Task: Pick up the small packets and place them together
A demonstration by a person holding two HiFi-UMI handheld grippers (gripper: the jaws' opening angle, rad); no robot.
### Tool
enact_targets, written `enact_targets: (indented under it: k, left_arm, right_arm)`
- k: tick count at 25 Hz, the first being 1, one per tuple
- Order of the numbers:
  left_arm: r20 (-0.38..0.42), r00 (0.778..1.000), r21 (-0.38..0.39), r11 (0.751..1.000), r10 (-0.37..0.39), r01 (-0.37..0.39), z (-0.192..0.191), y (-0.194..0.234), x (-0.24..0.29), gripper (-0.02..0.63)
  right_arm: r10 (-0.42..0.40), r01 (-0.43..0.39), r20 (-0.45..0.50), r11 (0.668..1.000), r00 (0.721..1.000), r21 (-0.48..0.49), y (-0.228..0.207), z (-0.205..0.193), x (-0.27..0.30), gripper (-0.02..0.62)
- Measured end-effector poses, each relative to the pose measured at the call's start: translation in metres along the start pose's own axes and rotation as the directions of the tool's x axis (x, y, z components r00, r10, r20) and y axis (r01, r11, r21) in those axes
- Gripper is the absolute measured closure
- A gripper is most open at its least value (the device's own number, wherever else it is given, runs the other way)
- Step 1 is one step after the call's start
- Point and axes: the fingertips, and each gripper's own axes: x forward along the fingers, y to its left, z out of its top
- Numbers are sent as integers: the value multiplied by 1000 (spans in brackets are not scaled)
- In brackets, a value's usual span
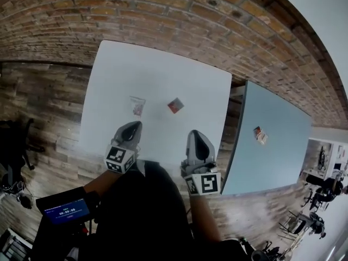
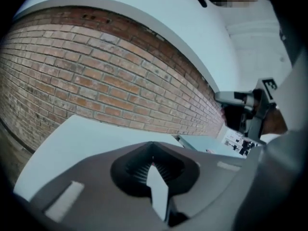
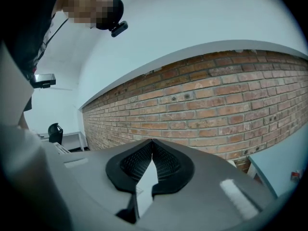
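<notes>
Two small packets lie on the white table (image 1: pixel 163 69): a clear one with reddish contents (image 1: pixel 137 106) and a red one (image 1: pixel 175 105), a short gap apart. A third packet (image 1: pixel 260 135) lies on the blue-grey table (image 1: pixel 283 145) to the right. My left gripper (image 1: pixel 133 126) hovers near the white table's front edge, just short of the clear packet, its jaws shut with nothing between them (image 2: pixel 153 144). My right gripper (image 1: pixel 197 135) is beside it, to the right and short of the red packet, also shut and empty (image 3: pixel 152 142). Both point at the brick wall.
A brick wall (image 1: pixel 163 15) runs behind both tables, and the floor (image 1: pixel 43 107) is wood plank. A narrow gap separates the white table from the blue-grey one. A small device with a lit screen (image 1: pixel 65 208) is at lower left. Equipment (image 1: pixel 321 189) stands at far right.
</notes>
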Motion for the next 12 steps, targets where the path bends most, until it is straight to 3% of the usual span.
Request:
enact_targets:
  k: [5, 12]
  left_arm:
    - [20, 999, 18, 999, 30, -30, -2, -1, -36, 606]
    - [40, 993, -12, 994, 107, -107, -3, 16, -61, 606]
  right_arm:
    - [9, -10, -54, 1000, 999, -24, -9, -24, 19, 555]
    - [19, -24, -177, 999, 984, -26, -28, -78, 53, 552]
